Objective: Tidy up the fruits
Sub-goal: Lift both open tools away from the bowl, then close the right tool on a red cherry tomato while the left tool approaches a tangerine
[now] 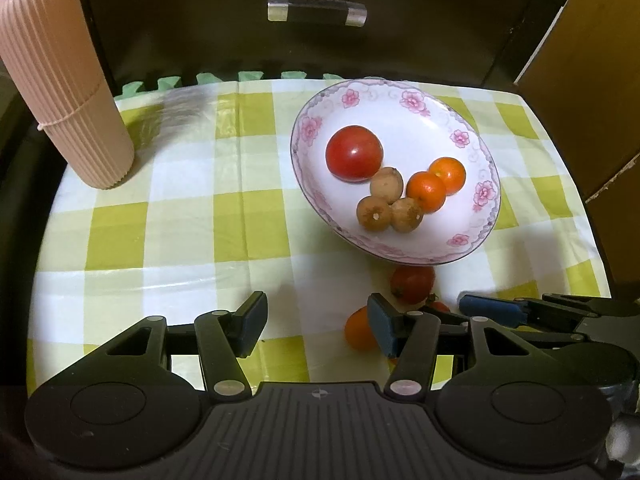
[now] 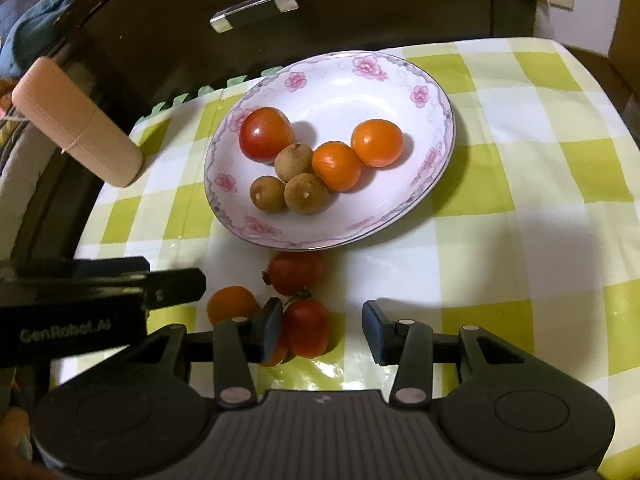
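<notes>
- My left gripper (image 1: 316, 326) hangs open over bare tabletop (image 1: 192, 208), nothing between the jaws; a loose orange (image 1: 358, 330) sits just beside its right finger, partly hidden behind it.
- Same orange (image 2: 230, 304) in the right wrist view lies left of my right gripper's left finger, so it's outside both grippers.
- My right gripper (image 2: 322, 330) is partly open, pads not pressing anything. An oval tomato (image 2: 308, 328) sits between the jaws, hard against the left finger, with a clear gap to the right finger. Its long axis runs roughly away from the camera, across the closing line.
- A second loose tomato (image 2: 296, 272) lies just beyond it, touching or nearly so, just short of the plate rim.
- The plate (image 2: 400, 208) is straight ahead of both grippers, already holding a tomato, three brown fruits, two oranges.
- My call: the right gripper is nearer the oval tomato; I'd nudge it left to centre before closing.
</notes>
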Action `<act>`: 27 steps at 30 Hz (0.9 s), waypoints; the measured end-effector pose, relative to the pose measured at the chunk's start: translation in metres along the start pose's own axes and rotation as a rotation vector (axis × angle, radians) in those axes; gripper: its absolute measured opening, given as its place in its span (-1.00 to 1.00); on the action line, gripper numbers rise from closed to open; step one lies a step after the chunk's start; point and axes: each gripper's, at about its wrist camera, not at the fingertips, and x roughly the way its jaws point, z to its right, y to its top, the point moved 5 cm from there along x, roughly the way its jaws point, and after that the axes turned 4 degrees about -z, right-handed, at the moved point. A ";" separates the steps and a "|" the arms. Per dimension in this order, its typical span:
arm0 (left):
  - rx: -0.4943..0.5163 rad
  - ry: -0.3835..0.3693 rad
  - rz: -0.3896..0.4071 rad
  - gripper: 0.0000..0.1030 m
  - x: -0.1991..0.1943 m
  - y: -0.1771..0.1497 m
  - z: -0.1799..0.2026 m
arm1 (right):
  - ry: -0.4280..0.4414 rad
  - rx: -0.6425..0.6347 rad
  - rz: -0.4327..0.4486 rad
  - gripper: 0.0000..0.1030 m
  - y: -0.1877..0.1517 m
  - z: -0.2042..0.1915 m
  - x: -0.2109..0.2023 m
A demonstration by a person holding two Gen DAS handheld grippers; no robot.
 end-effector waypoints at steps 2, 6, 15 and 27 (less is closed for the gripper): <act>0.003 -0.002 0.001 0.26 0.000 -0.001 0.000 | 0.003 -0.006 -0.001 -0.26 0.000 -0.001 0.000; 0.000 -0.002 -0.003 0.27 0.001 -0.002 -0.001 | -0.018 -0.025 0.008 -0.29 0.003 0.000 -0.003; -0.017 0.004 -0.008 0.27 0.003 -0.002 -0.003 | -0.008 -0.012 -0.012 -0.30 0.003 -0.004 0.002; 0.011 -0.009 -0.025 0.28 0.008 -0.005 0.000 | -0.076 -0.113 -0.014 -0.52 -0.002 -0.008 0.006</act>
